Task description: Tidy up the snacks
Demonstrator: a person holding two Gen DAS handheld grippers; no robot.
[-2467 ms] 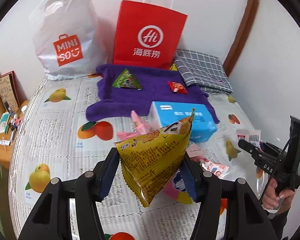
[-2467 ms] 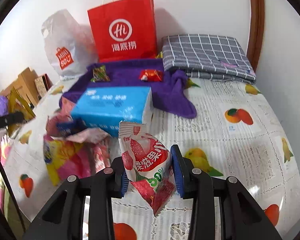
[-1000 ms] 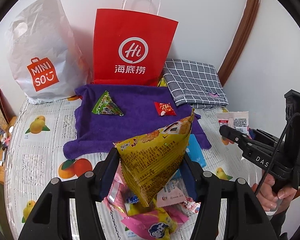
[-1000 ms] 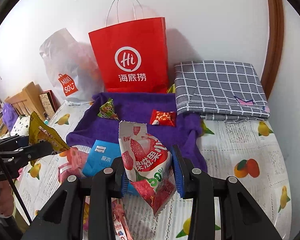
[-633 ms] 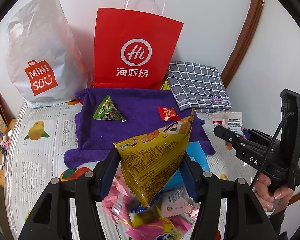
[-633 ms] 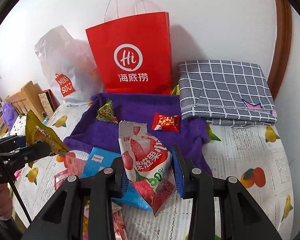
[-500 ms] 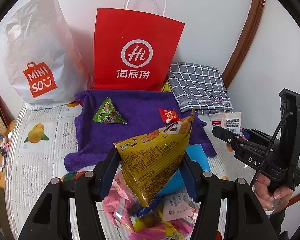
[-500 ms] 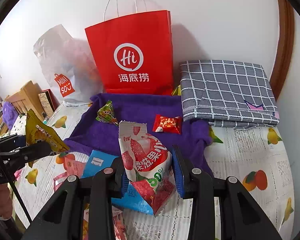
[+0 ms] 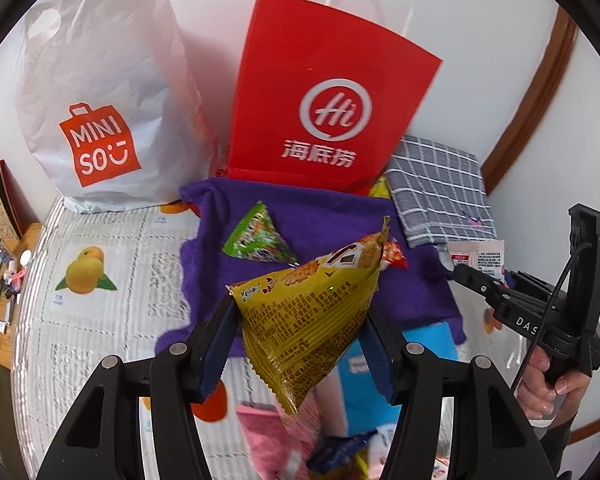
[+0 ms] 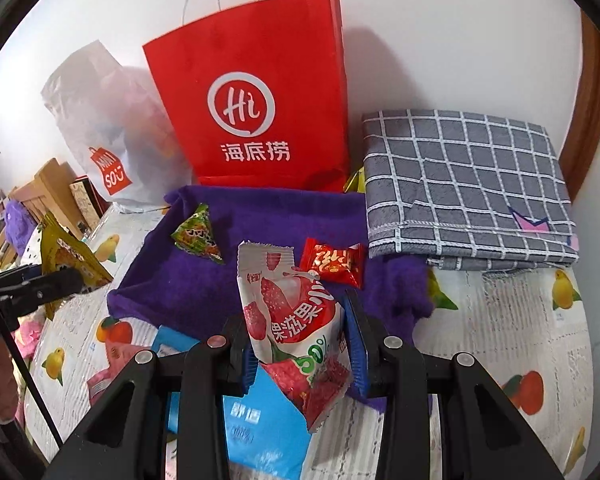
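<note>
White shopping bag (image 9: 100,120) far left against wall, red paper bag (image 9: 324,92) beside it. Left gripper (image 9: 300,344) jaws clamped on yellow snack bag (image 9: 312,316), held above purple towel (image 9: 332,216). Green triangle snack (image 10: 198,236) and red candy (image 10: 334,264) lying on towel. Right gripper (image 10: 300,344) jaws clamped on strawberry pouch (image 10: 296,320), over towel's near edge. Blue box (image 10: 260,432) below. Grey checked cloth (image 10: 468,184) folded at right.

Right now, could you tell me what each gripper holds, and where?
Left gripper: yellow snack bag, lower half. Right gripper: strawberry pouch, lower middle.
</note>
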